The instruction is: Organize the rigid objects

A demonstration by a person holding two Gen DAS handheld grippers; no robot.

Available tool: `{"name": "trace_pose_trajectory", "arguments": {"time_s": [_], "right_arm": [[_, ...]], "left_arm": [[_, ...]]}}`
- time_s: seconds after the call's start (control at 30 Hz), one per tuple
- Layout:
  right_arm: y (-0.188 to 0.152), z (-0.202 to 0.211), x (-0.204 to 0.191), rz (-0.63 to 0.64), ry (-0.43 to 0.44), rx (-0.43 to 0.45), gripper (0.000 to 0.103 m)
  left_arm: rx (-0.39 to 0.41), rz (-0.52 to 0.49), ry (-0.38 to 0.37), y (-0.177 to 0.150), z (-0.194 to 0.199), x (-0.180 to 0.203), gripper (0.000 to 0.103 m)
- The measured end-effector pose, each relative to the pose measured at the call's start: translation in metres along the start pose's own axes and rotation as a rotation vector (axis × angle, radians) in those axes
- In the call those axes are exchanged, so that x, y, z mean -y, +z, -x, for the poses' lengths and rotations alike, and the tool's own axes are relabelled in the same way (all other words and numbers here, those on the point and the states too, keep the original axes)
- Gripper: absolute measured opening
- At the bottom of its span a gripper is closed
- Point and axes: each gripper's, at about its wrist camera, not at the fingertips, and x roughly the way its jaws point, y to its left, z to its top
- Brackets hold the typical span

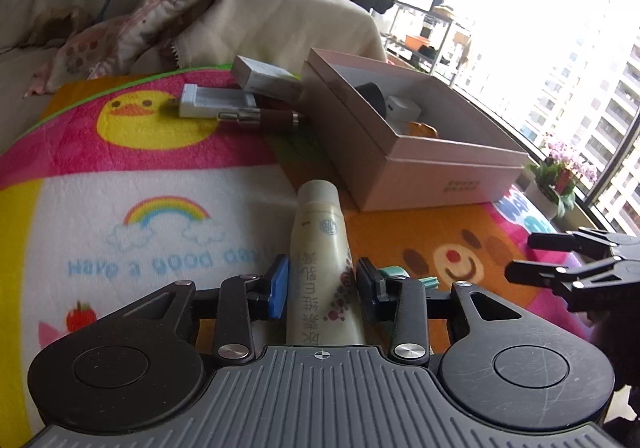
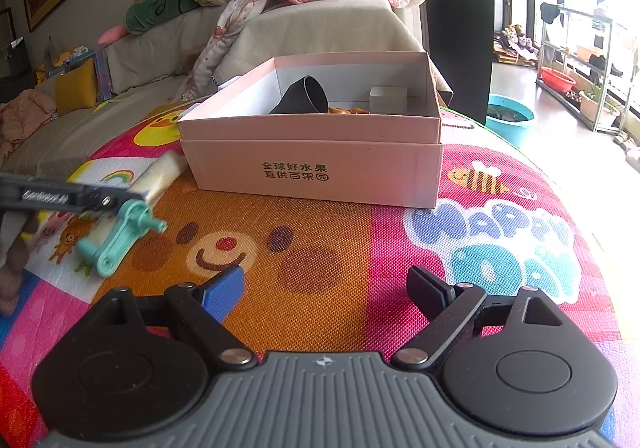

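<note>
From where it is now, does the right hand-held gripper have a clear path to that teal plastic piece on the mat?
Probably yes. The right hand-held gripper is open and holds nothing, and only bare play mat lies between it and the teal plastic piece. The left hand-held gripper, around the cream tube, sits right beside it and may crowd the approach.

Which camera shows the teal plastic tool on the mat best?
The right wrist view: the teal plastic tool lies in full view there. In the left wrist view only a sliver shows, hidden behind the left tongs.
</note>
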Motion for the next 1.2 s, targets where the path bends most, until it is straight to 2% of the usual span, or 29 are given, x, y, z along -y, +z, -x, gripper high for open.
{"name": "trace_pose_trajectory", "arguments": {"time_s": [0.17,0.27,0.33,0.43,0.53,0.6,0.67,0.77,0.83,0.93,1.07,1.2], "right_arm": [[0.0,-0.001,-0.002,0.015,-0.012,-0.005,0.089],[0.003,0.001,-0.002,-0.002,-0.005,-0.002,0.089],[0.017,0.003,-0.003,-0.04,0.041,-0.007,0.089],[0.068,0.007,-0.022,-0.01,0.125,-0.005,0.089],[0.136,-0.006,-0.049,0.038,0.122,-0.008,0.089],[0.181,-0.033,-0.065,0.061,0.11,-0.037,0.089],[0.218,-0.072,-0.079,0.078,0.077,-0.077,0.089],[0.256,-0.142,-0.094,0.056,0.023,-0.173,0.089],[0.266,-0.18,-0.104,0.053,-0.008,-0.212,0.089],[0.272,-0.223,-0.124,0.118,-0.073,-0.236,0.085],[0.279,-0.26,-0.133,0.119,-0.123,-0.275,0.083],[0.284,-0.293,-0.133,0.124,-0.202,-0.316,0.083]], "left_arm": [[0.035,-0.063,0.01,-0.021,0.012,0.015,0.041],[0.06,-0.061,0.015,-0.024,0.011,0.016,0.041],[0.062,-0.055,0.009,-0.022,0.01,0.014,0.041],[0.065,-0.035,-0.008,-0.019,0.01,0.006,0.04],[0.093,-0.03,0.038,-0.014,0.007,-0.006,0.039],[0.11,0.027,0.033,-0.01,0.005,-0.02,0.036],[0.125,0.123,-0.014,-0.008,0.003,-0.035,0.031],[0.14,0.196,-0.062,-0.01,0.003,-0.048,0.028],[0.141,0.221,-0.079,-0.01,0.002,-0.052,0.028],[0.142,0.243,-0.094,-0.01,0.001,-0.056,0.028],[0.146,0.252,-0.098,-0.011,0.002,-0.058,0.028],[0.17,0.264,-0.06,-0.012,0.006,-0.059,0.027]]}}
